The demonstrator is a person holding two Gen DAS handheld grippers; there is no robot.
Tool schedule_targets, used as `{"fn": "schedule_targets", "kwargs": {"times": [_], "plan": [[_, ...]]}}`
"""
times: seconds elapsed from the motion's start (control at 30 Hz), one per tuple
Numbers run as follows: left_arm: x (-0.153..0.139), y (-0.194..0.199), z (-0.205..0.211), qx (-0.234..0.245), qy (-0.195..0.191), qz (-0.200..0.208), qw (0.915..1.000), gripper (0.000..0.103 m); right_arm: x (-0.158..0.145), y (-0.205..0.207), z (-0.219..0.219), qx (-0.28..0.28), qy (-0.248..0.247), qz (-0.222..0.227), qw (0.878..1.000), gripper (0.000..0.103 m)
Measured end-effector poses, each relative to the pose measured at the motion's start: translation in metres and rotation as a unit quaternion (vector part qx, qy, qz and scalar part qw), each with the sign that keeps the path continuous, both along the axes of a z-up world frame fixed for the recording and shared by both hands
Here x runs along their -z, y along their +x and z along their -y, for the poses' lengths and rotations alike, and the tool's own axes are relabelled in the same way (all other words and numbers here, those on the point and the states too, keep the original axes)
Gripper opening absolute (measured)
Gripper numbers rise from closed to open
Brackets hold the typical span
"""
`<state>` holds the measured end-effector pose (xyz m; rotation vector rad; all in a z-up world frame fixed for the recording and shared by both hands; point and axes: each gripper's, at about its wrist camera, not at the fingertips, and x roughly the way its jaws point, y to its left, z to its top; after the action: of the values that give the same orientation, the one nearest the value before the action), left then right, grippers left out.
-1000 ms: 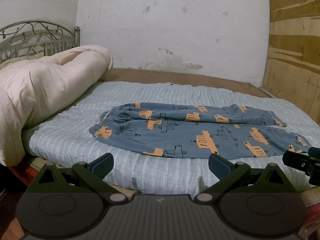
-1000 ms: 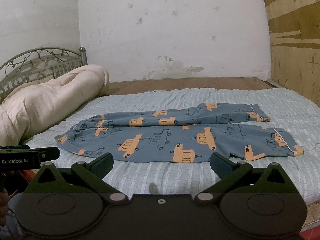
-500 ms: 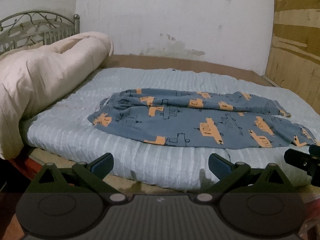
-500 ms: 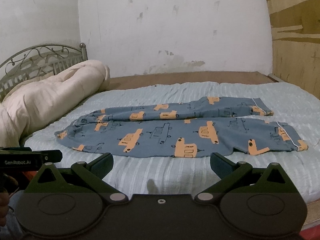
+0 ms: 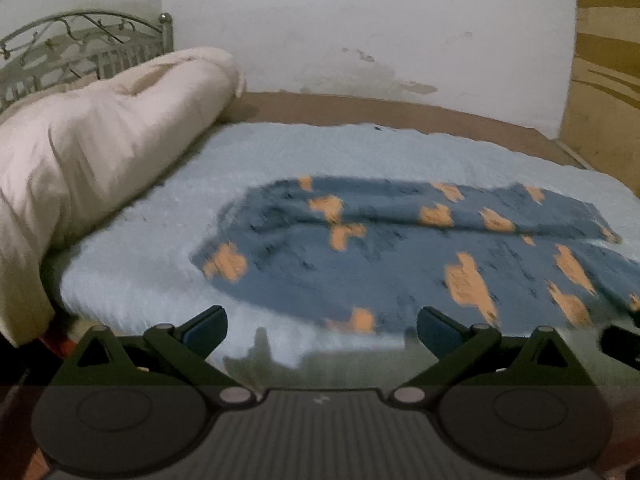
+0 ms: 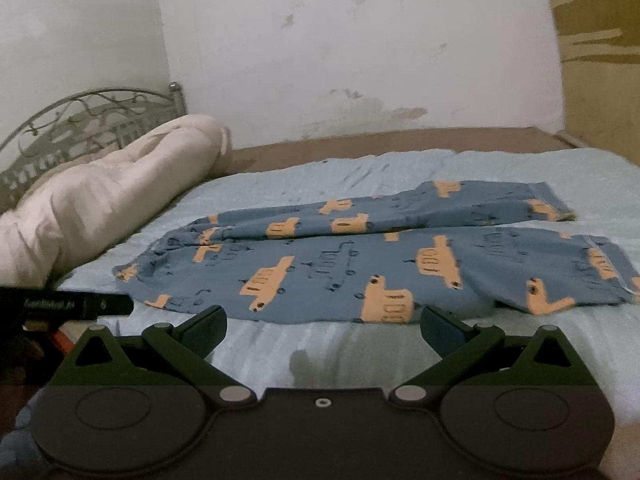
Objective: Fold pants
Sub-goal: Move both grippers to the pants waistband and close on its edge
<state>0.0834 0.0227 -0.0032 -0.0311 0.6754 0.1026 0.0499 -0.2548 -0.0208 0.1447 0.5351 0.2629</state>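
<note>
Blue pants (image 5: 400, 248) (image 6: 360, 256) printed with orange vehicles lie spread across the light blue bed (image 5: 152, 264) (image 6: 500, 168), waist end to the left, both legs running to the right. My left gripper (image 5: 322, 326) stands open over the near bed edge, just short of the waist end, nothing between its fingers. My right gripper (image 6: 324, 326) is also open, hovering at the near edge of the front leg without touching it. Part of the left gripper's body (image 6: 72, 304) shows at the left edge of the right wrist view.
A rolled cream duvet (image 5: 92, 152) (image 6: 96, 204) lies along the left side of the bed, against a metal headboard (image 5: 80, 52) (image 6: 88, 128). A white wall stands behind, and a wooden panel (image 5: 604, 60) closes the right side.
Both grippers have moved forward and lower toward the pants, which now fill more of each view. Neither has closed or touched the fabric.
</note>
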Motion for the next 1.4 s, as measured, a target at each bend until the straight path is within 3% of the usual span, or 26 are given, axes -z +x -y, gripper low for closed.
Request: {"fn": "schedule_targets", "kwargs": {"times": [0.17,0.33,0.6,0.7,0.8,0.93,1.03,1.13,1.3,1.4], "plan": [[-0.018,0.054,-0.028,-0.010,0.034,0.018,0.9992,0.103,-0.009,0.048,0.016,-0.030,0.008,0.001,1.000,0.102],[-0.027,0.123,-0.052,-0.002,0.057,0.028,0.9980,0.103,-0.021,0.114,0.033,-0.052,-0.015,0.009,0.998,0.102],[-0.013,0.236,-0.067,0.061,0.059,0.019,0.9962,0.103,-0.021,0.237,0.043,-0.097,-0.043,-0.017,0.994,0.102],[0.001,0.273,-0.068,0.096,0.043,0.005,0.9945,0.103,-0.015,0.279,0.039,-0.111,-0.051,-0.031,0.992,0.102],[0.018,0.305,-0.067,0.152,0.031,-0.017,0.9877,0.103,-0.006,0.320,0.037,-0.135,-0.055,-0.044,0.988,0.102],[0.041,0.334,-0.065,0.210,0.047,-0.055,0.9750,0.102,0.011,0.369,0.027,-0.151,-0.099,-0.067,0.981,0.101],[0.052,0.346,-0.068,0.234,0.045,-0.076,0.9681,0.102,0.022,0.397,0.020,-0.171,-0.113,-0.089,0.975,0.091],[0.056,0.355,-0.076,0.244,0.028,-0.091,0.9651,0.102,0.029,0.413,0.009,-0.207,-0.116,-0.106,0.966,0.087],[0.059,0.362,-0.090,0.270,-0.023,-0.133,0.9534,0.087,0.038,0.423,-0.013,-0.271,-0.117,-0.127,0.947,0.078],[0.065,0.364,-0.090,0.284,-0.027,-0.166,0.9439,0.075,0.042,0.424,-0.021,-0.296,-0.124,-0.139,0.937,0.074]]}}
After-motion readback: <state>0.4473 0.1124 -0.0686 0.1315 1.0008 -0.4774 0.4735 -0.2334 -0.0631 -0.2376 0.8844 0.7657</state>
